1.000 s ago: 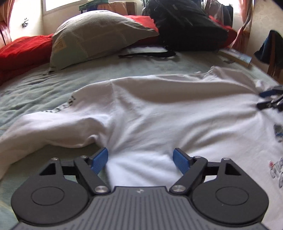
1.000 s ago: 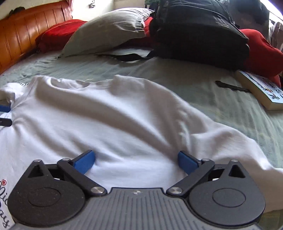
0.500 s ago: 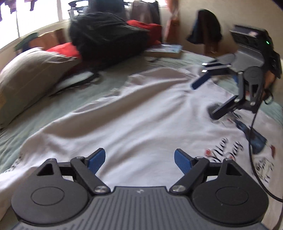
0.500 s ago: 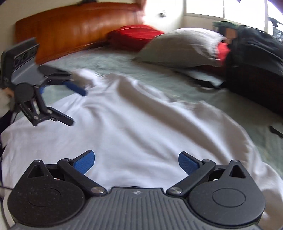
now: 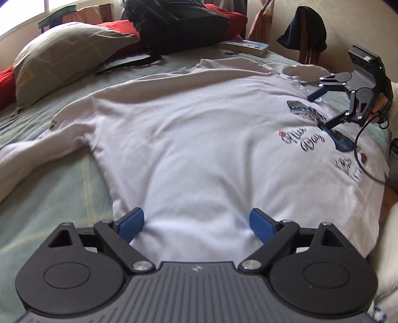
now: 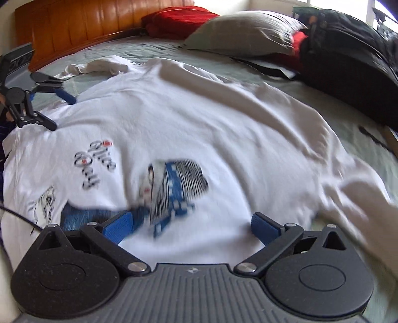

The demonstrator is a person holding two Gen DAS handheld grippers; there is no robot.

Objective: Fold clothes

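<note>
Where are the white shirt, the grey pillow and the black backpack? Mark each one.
white shirt [image 5: 211,154]: left wrist view, plain middle of its chest.
grey pillow [image 5: 64,52]: left wrist view, middle of its cover.
black backpack [image 6: 348,64]: right wrist view, its dark side panel.

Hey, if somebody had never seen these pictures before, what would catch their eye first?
Most likely the big white long-sleeved shirt with a blue print and looping script, spread front-up across the pale green bedsheet. Next, the two black grippers with blue-padded fingers, the left gripper and right gripper, both open above the shirt's near part. Behind, a bulky black backpack sits beside a grey pillow.
</note>
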